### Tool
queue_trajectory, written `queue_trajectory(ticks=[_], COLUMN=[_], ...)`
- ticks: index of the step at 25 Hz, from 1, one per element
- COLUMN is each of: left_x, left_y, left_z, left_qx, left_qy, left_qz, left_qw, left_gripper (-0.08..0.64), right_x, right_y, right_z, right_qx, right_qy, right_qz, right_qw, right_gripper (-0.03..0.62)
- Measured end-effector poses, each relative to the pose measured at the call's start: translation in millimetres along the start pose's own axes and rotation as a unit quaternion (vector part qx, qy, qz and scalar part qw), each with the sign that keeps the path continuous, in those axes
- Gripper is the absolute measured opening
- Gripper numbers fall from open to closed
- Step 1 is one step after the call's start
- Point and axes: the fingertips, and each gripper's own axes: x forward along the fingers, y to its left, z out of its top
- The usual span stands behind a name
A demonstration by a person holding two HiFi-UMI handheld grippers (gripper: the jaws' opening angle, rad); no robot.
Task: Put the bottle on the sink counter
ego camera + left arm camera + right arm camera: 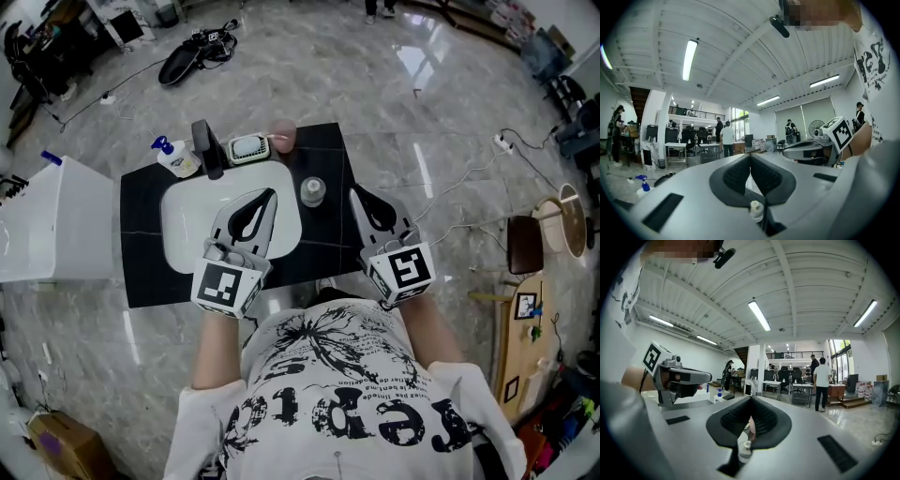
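A small clear bottle (312,191) with a pale cap stands upright on the black sink counter (323,150), just right of the white basin (178,230). My left gripper (270,193) hovers over the basin's right part, jaws shut and empty, its tips left of the bottle. My right gripper (355,191) is over the counter to the bottle's right, also shut with nothing held. The bottle (756,211) shows low behind the left gripper (750,155) in the left gripper view. In the right gripper view the bottle (745,450) shows below the right gripper (751,399).
At the back of the counter are a black faucet (208,148), a blue-pump soap bottle (174,157), a soap dish (248,148) and a pink cup (284,136). A white box (56,220) stands to the left. People stand far off in the room.
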Motion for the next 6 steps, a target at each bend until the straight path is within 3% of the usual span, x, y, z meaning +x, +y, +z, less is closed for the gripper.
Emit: queue_trajectory(ticks=[6], left_x=[7.0], left_y=[2.6], left_z=[-2.3], left_qx=[-0.003], left_qy=[-0.01], left_qz=[-0.007], left_qw=[0.9999], left_gripper=[0.014], right_x=[7.1], right_y=[-7.1], right_z=[-0.2], right_qx=[0.002], right_qy=[-0.003], right_qz=[-0.003], right_qw=[1.0], right_gripper=[0.012])
